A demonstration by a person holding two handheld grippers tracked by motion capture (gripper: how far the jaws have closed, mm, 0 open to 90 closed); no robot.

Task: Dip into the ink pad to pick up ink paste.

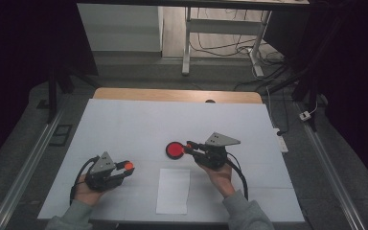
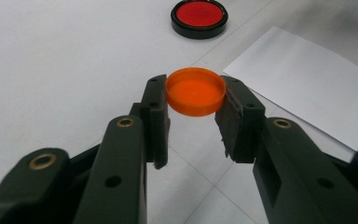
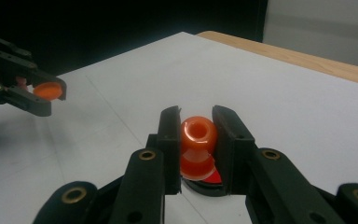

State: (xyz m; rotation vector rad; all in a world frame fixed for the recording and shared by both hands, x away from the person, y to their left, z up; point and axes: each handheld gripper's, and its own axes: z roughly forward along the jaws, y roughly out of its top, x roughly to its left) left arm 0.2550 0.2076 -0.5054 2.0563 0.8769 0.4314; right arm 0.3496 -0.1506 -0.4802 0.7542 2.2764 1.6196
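White table cover (image 1: 124, 124) under dim room; left gripper (image 1: 123, 168) pinches orange cap (image 2: 195, 91), right gripper (image 1: 191, 148) orange stamp (image 3: 198, 133).

The left gripper (image 2: 196, 100) clamps an orange cap (image 2: 195, 91) above the desk (image 2: 51, 70); a black-rimmed red dish (image 2: 199, 17) and white paper (image 2: 307, 88) lie beyond.

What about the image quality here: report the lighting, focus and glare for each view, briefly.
High view: dim, with near-black borders and soft detail; the white table is the brightest area. Left gripper view: evenly lit and fairly sharp on the orange cap; the red pad is slightly softer. Right gripper view: dark background; the orange stamp shows glossy highlights; the jaws' near ends blur.
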